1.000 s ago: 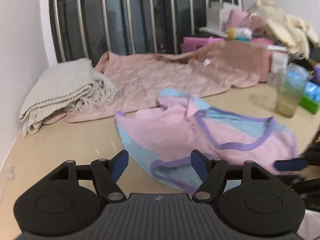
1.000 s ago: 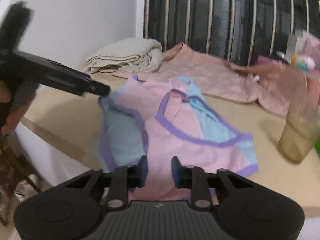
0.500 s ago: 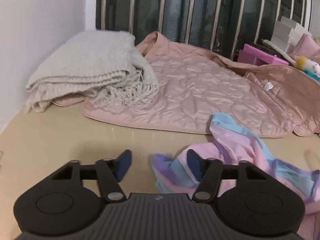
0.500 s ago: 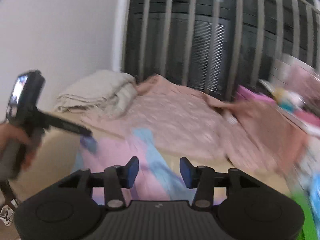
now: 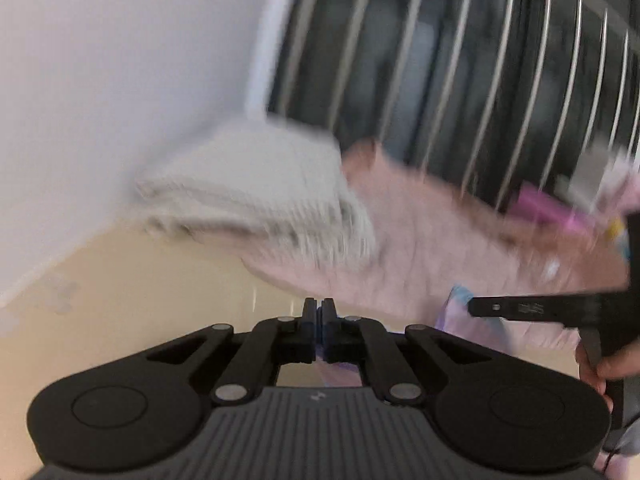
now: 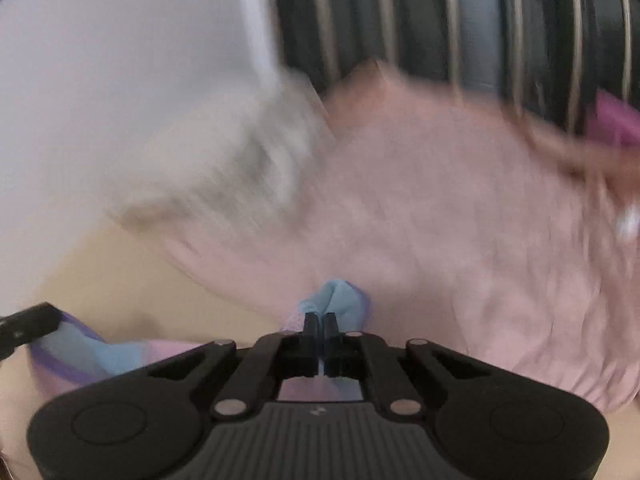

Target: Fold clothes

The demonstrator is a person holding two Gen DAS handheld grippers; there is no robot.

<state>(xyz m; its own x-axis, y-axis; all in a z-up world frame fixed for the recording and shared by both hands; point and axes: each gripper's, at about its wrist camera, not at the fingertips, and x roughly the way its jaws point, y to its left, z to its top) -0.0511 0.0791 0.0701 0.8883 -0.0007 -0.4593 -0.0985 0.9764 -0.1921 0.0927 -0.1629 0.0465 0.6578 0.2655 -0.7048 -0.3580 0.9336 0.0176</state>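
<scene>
The pink and light-blue top with purple trim point(image 6: 338, 298) hangs between my two grippers. My right gripper point(image 6: 319, 322) is shut on a blue bunch of its edge. My left gripper point(image 5: 318, 308) is shut on another edge; a strip of the top point(image 5: 340, 372) shows under its jaws. In the left wrist view the right gripper point(image 5: 476, 307) reaches in from the right with the top point(image 5: 460, 300) at its tip. In the right wrist view the left gripper point(image 6: 52, 314) enters at the far left holding the top's purple-trimmed corner point(image 6: 76, 344). Both views are motion-blurred.
A folded cream knit blanket point(image 5: 256, 196) lies by the white wall at the back left. A pink quilted garment point(image 6: 440, 208) spreads along the back of the beige table point(image 5: 140, 292). A dark barred window point(image 5: 480, 72) and a magenta box point(image 5: 548, 204) are behind.
Both grippers were open half a second ago and are now shut on the top's edges. Both views have tilted up and moved closer to the back of the table.
</scene>
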